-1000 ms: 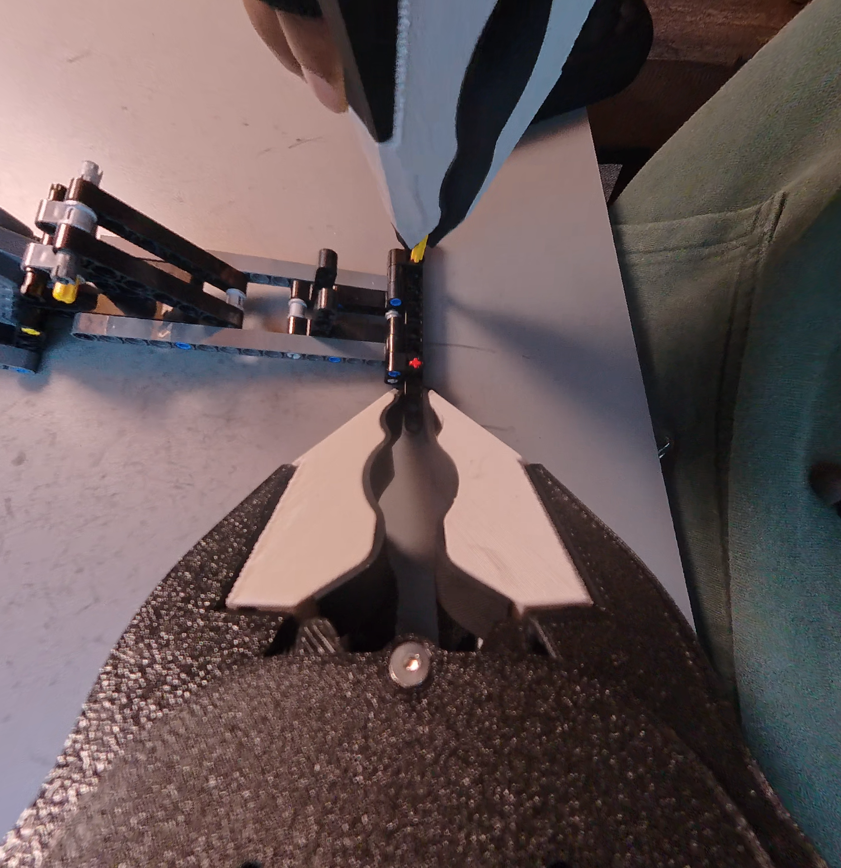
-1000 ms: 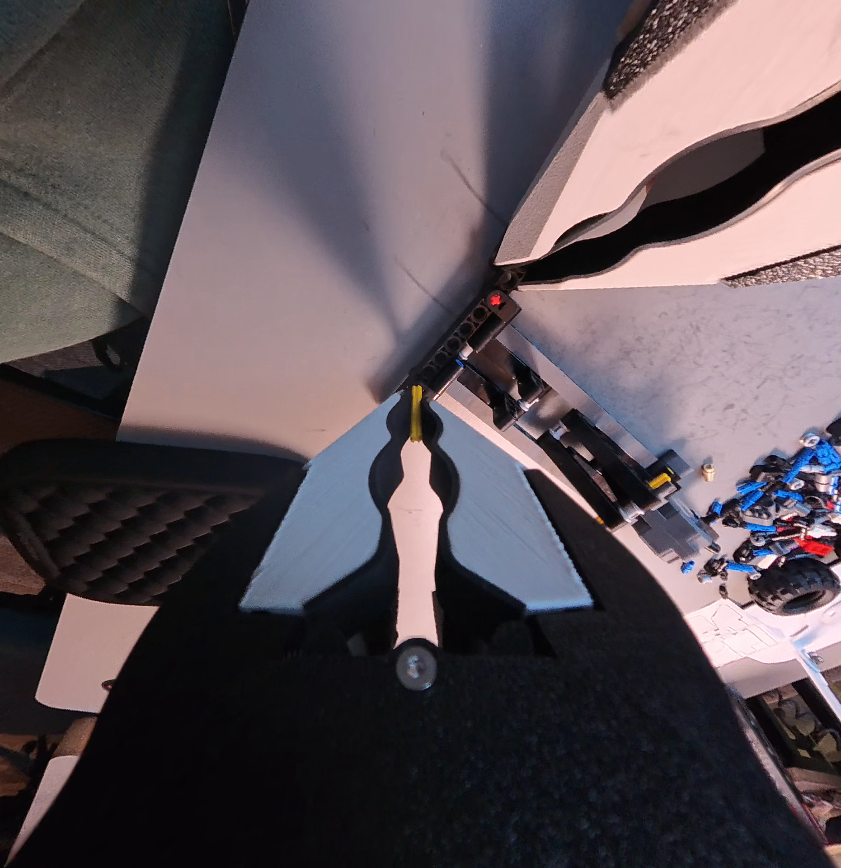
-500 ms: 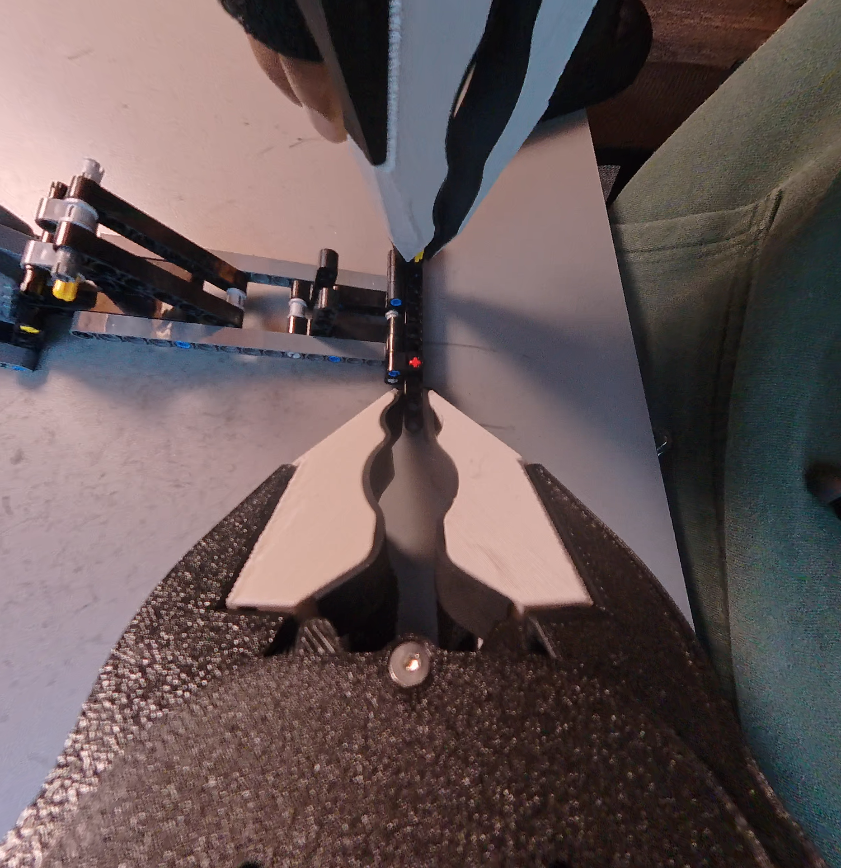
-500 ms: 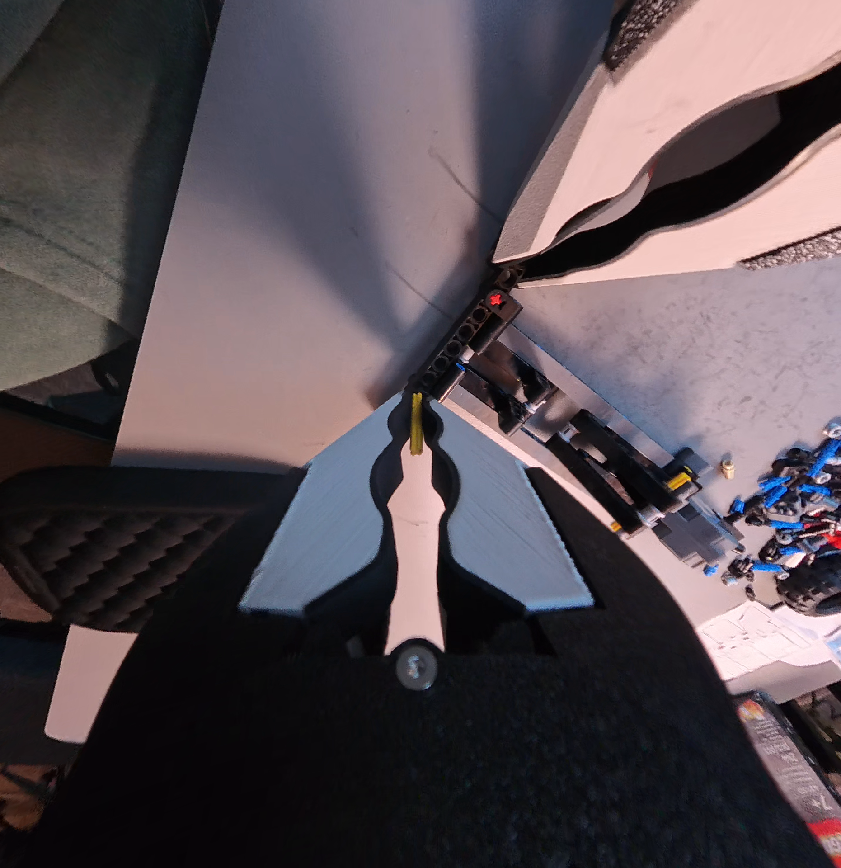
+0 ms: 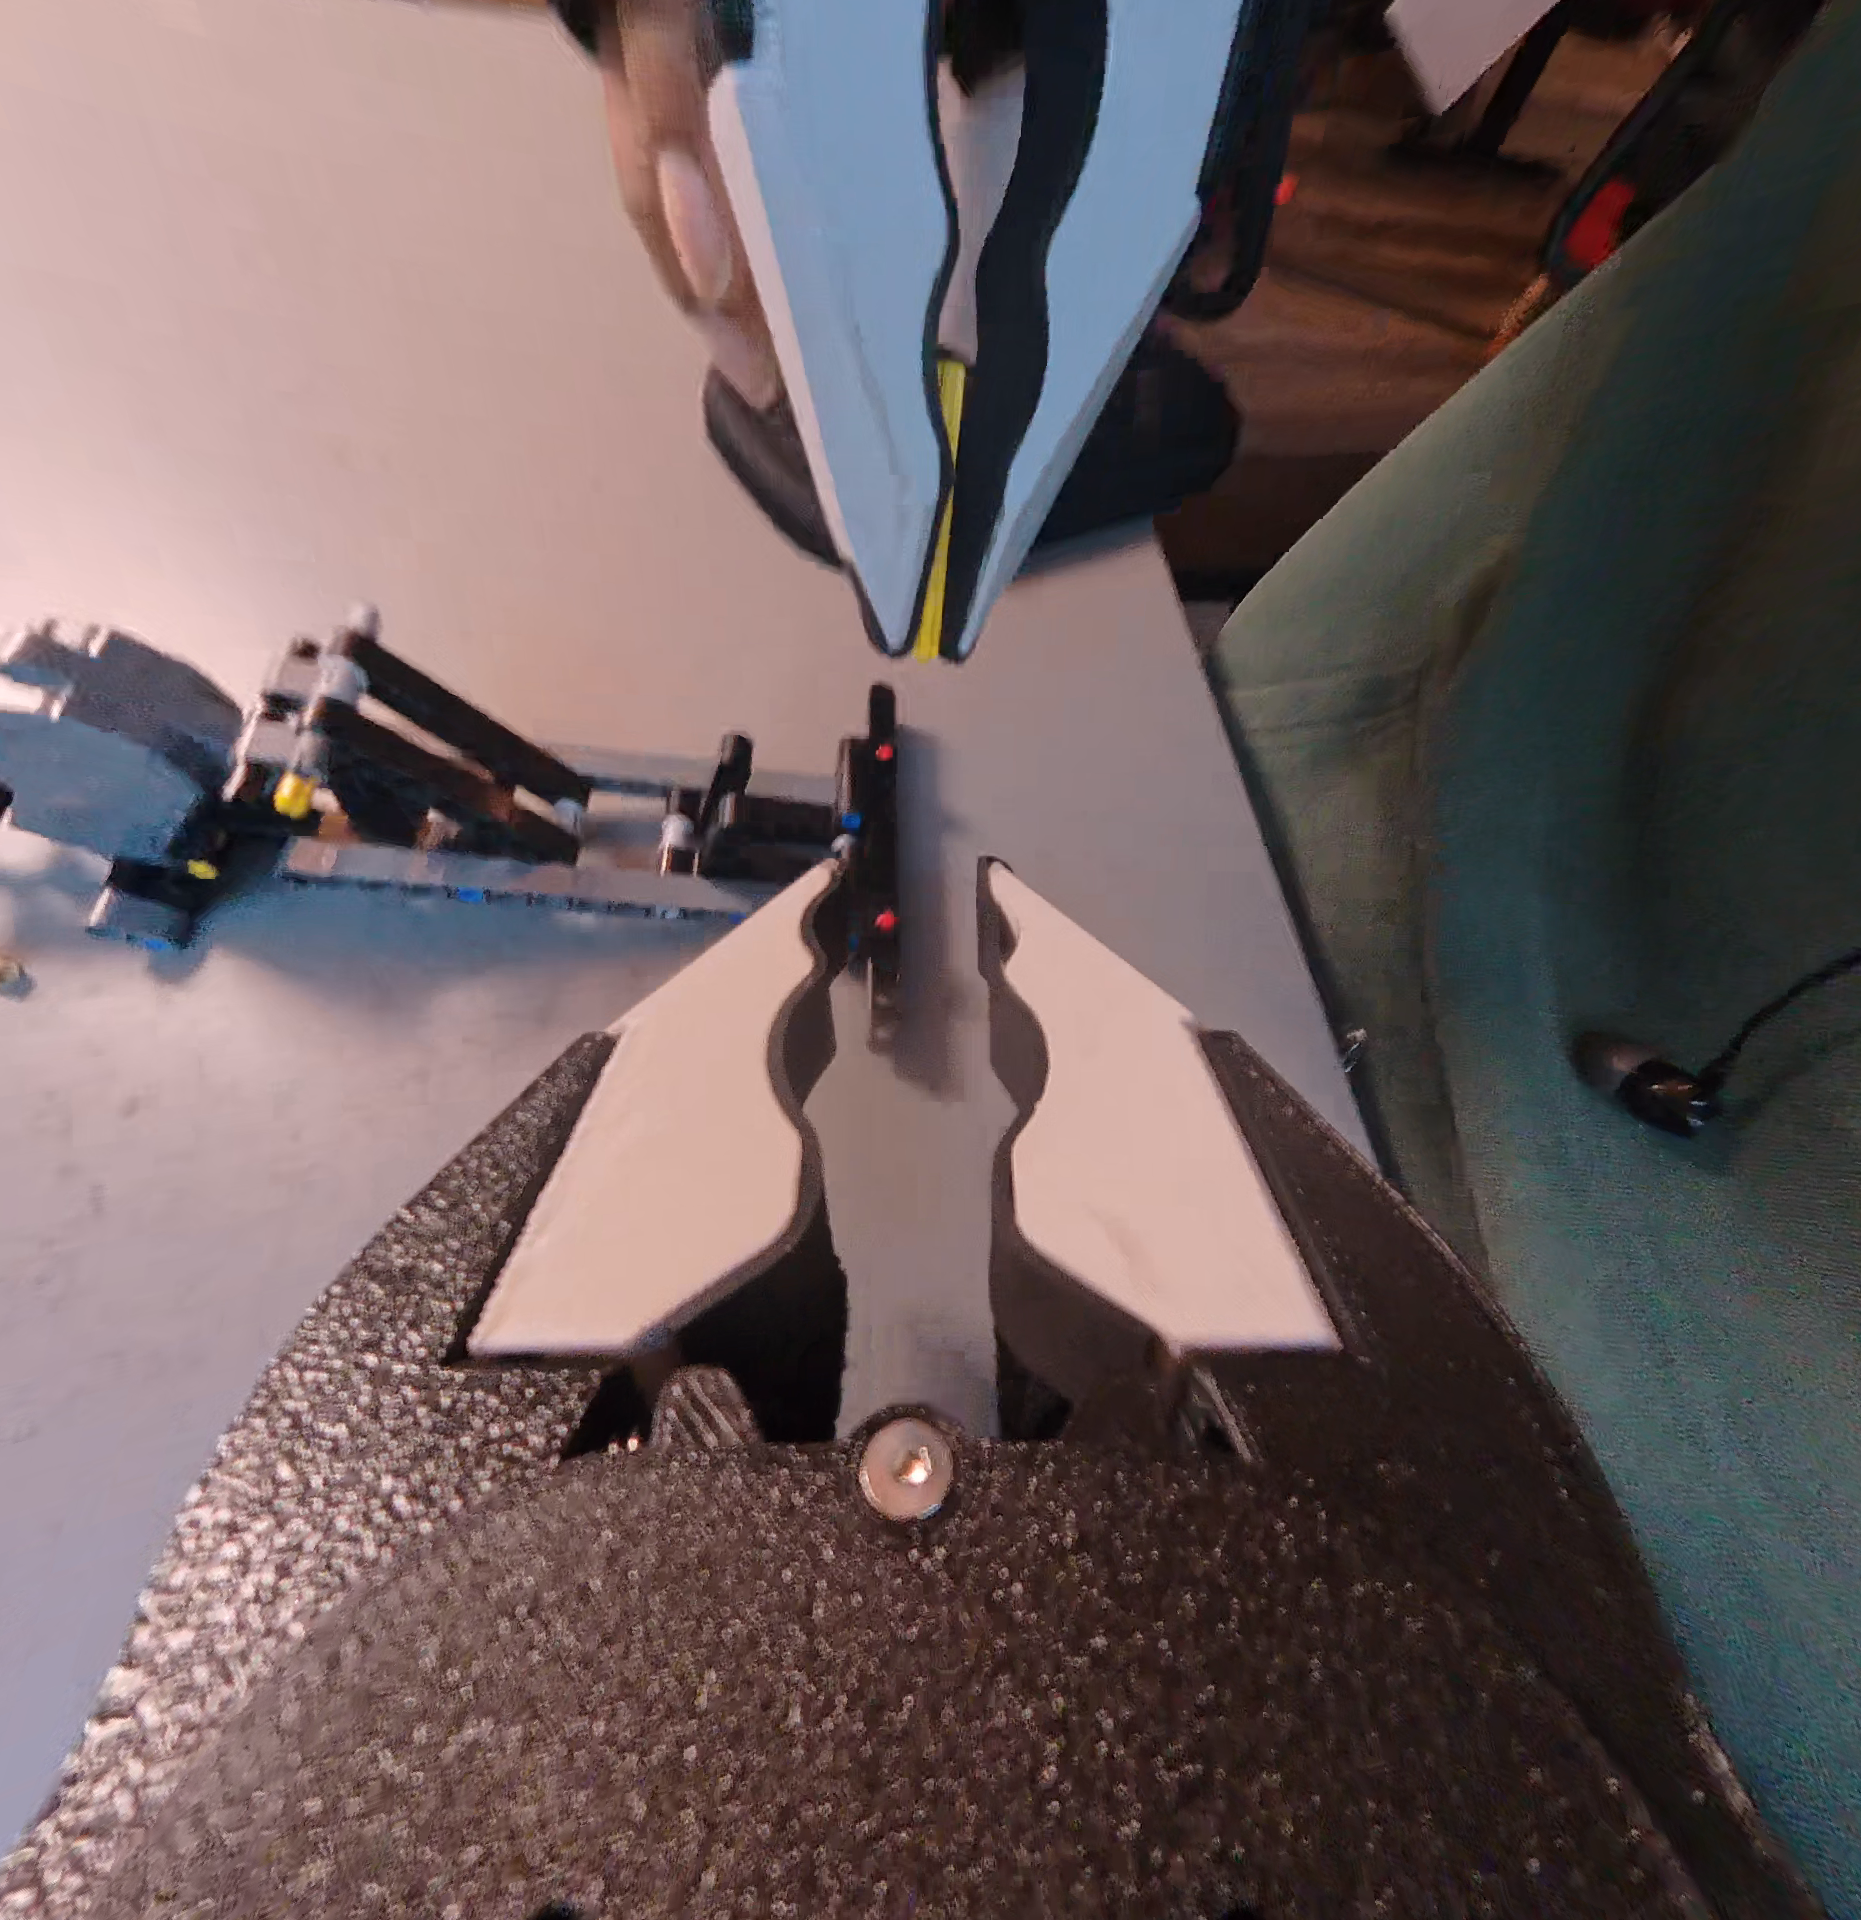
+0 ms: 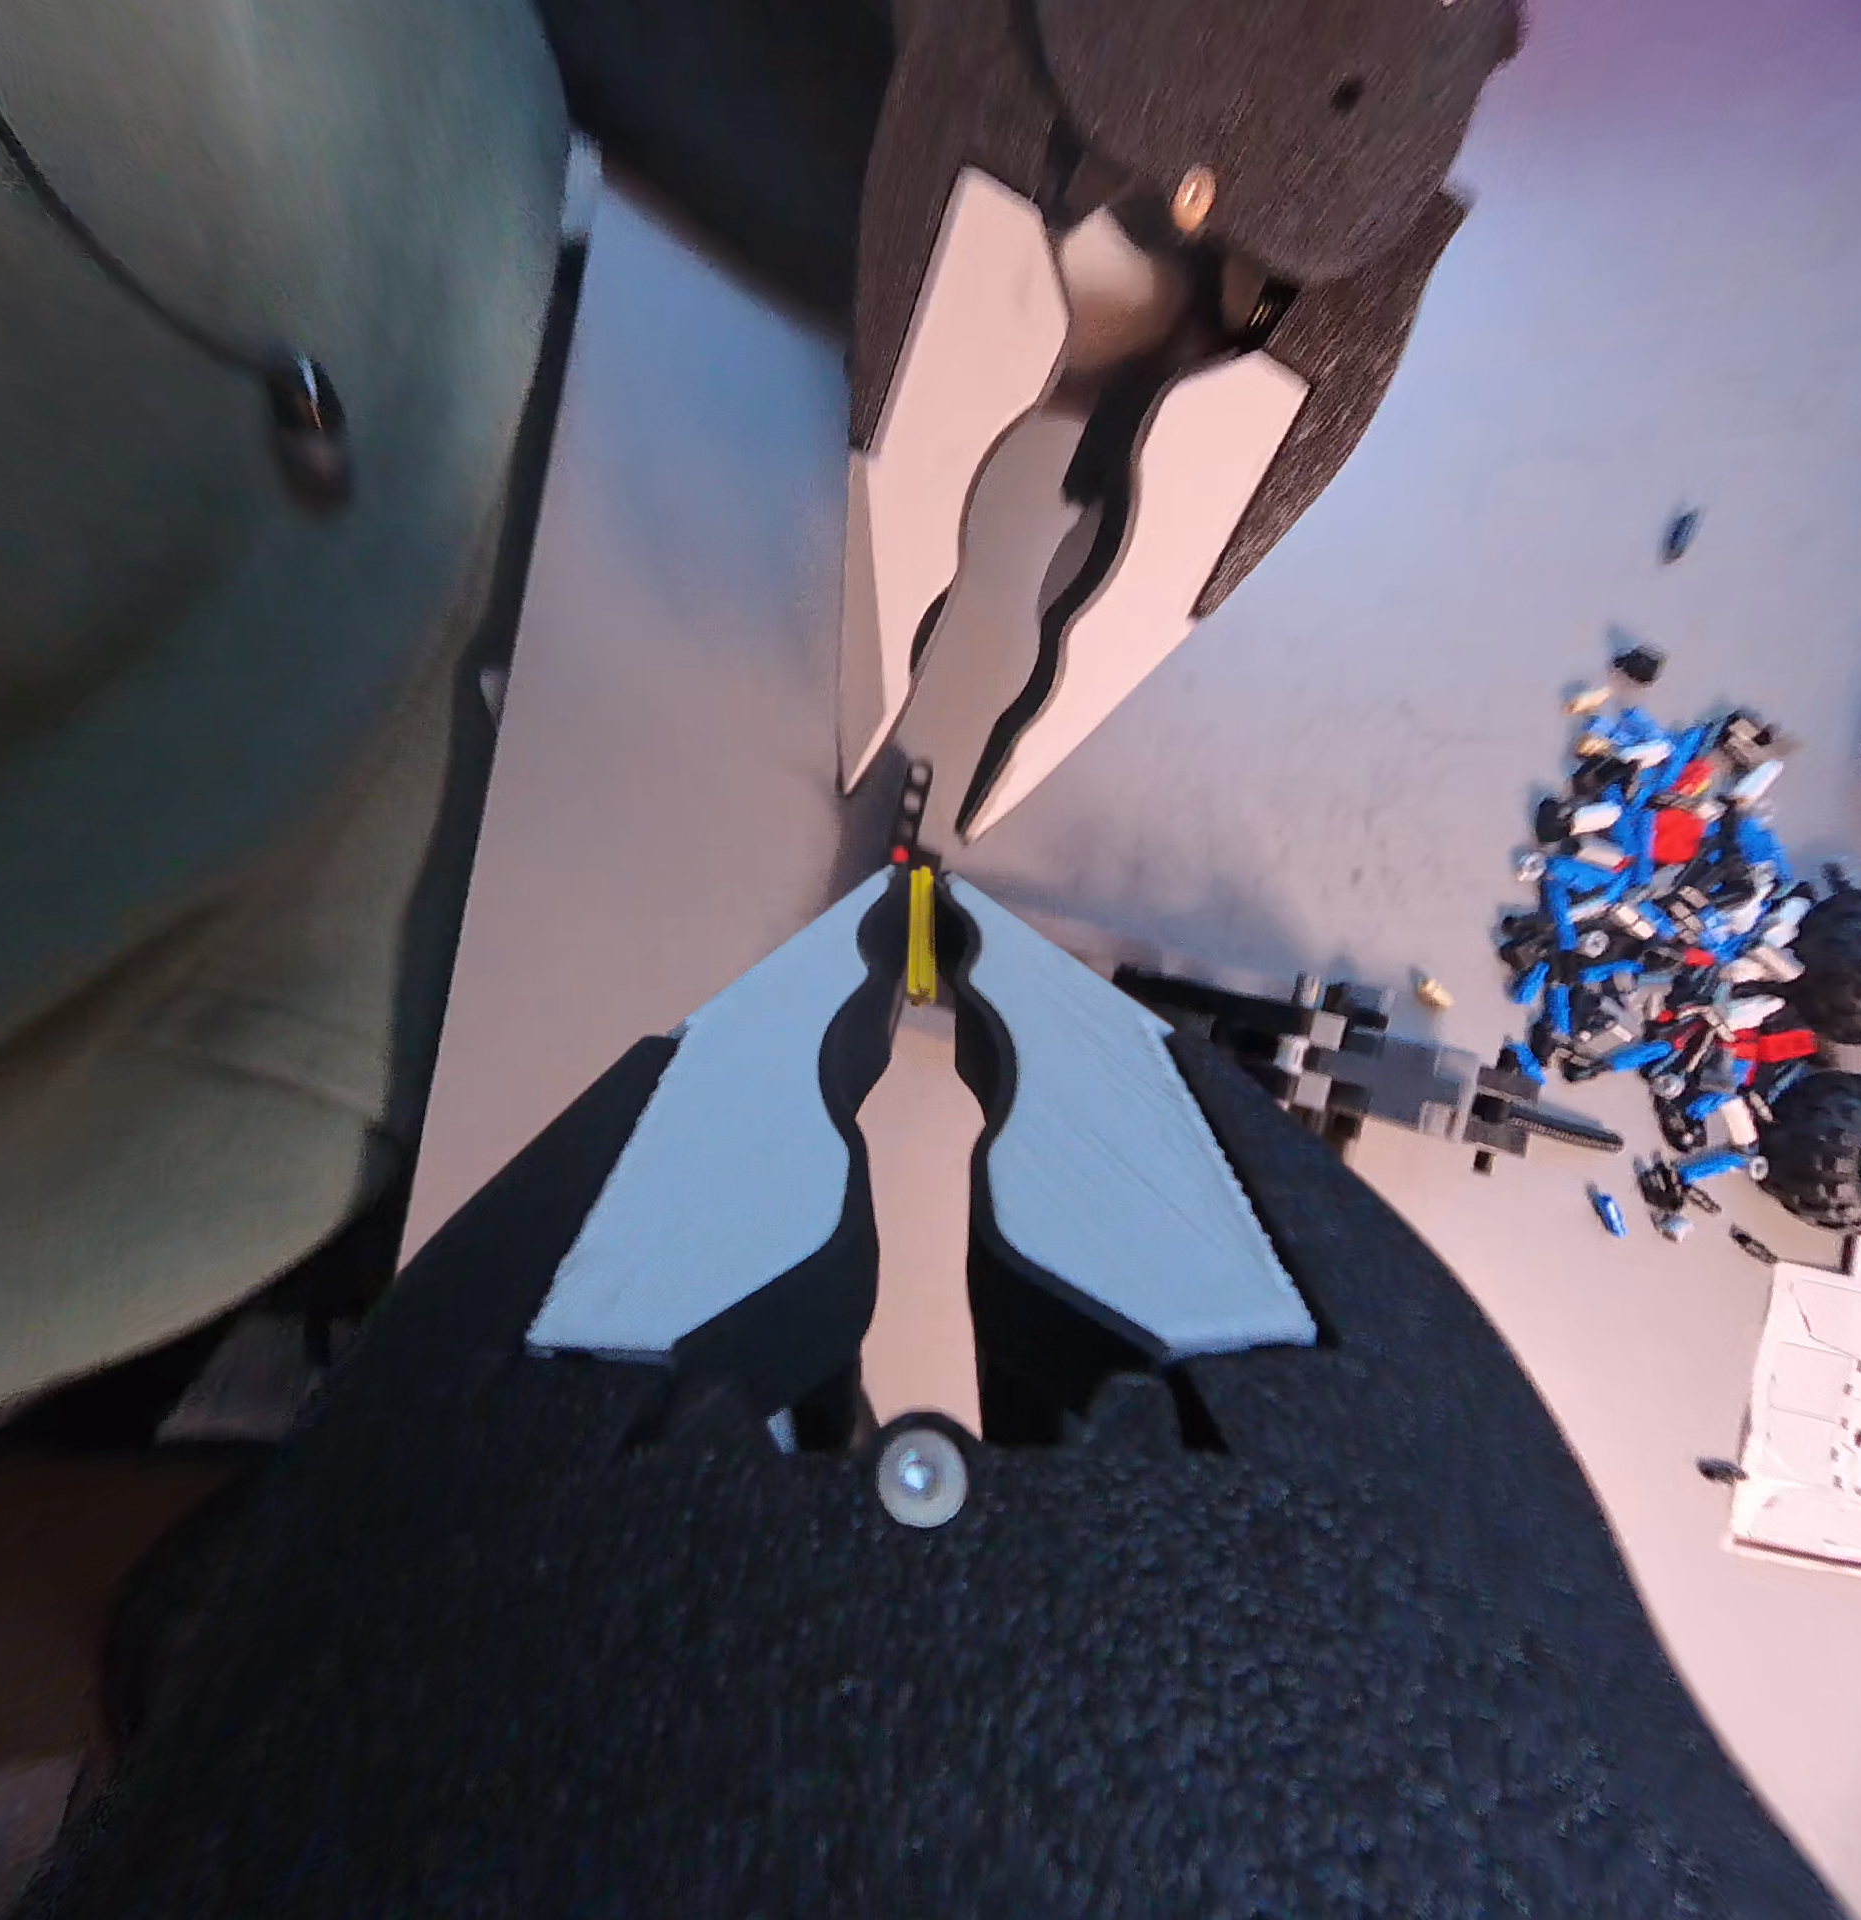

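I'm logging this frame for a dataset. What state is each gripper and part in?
left gripper: open, fingers either side of the black beam, not clamping it.
right gripper: shut on the yellow axle.
yellow axle: pinched between the fingertips, clear of the beam.
black beam: upright, attached to the end of the brick assembly.
brick assembly: lying on the table.
loose brick pile: scattered, untouched.
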The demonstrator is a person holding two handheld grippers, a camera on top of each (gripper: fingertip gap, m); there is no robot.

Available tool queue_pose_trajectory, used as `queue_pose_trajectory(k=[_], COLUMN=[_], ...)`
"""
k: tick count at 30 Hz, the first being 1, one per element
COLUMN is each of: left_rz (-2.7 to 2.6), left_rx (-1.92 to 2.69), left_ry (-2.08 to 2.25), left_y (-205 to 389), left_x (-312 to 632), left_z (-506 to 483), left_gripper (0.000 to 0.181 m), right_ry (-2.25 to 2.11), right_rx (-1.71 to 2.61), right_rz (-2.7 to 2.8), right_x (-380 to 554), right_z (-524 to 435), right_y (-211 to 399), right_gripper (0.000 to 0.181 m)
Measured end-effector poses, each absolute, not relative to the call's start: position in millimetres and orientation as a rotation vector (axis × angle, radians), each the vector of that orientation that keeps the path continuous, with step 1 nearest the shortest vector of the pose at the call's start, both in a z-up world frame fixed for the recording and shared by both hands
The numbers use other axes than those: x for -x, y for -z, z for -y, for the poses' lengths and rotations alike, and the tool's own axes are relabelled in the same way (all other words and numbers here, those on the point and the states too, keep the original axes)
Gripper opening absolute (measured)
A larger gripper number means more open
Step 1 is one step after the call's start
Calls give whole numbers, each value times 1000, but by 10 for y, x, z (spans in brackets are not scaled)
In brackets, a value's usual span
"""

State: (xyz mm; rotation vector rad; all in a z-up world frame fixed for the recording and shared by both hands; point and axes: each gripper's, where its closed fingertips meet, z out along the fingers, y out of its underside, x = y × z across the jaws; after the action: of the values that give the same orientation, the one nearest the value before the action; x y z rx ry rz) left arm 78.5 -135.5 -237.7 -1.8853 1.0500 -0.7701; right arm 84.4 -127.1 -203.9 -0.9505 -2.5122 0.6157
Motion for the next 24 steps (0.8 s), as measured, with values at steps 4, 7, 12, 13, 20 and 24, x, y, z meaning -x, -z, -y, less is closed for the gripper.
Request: queue_pose_trajectory(k=[4,7,12,13,20,24], left_rz=[-1004,-903,-729,-686,-486,-443], left_rx=[1692,1644,1562,1538,1435,1429], left_ry=[1009,1245,1617,1690,1959,1993], left_y=[1996,1808,1583,1535,1383,1375], left_x=[-925,-938,-876,-855,-743,-705], left_z=[1499,1554,1608,1608,1563,1528], left_gripper=[16,15,13,13,7,7], right_ry=[-786,-802,-767,-763,-705,-698], right_rx=[902,832,698,682,592,605], right_rz=[2340,2286,2213,2197,2133,2099], right_x=[-759,-757,-693,-677,-590,-550], right_z=[1450,1529,1581,1582,1575,1538], right_y=[1848,1771,1613,1577,1478,1472], right_gripper=[3,3,4,3,3,3])
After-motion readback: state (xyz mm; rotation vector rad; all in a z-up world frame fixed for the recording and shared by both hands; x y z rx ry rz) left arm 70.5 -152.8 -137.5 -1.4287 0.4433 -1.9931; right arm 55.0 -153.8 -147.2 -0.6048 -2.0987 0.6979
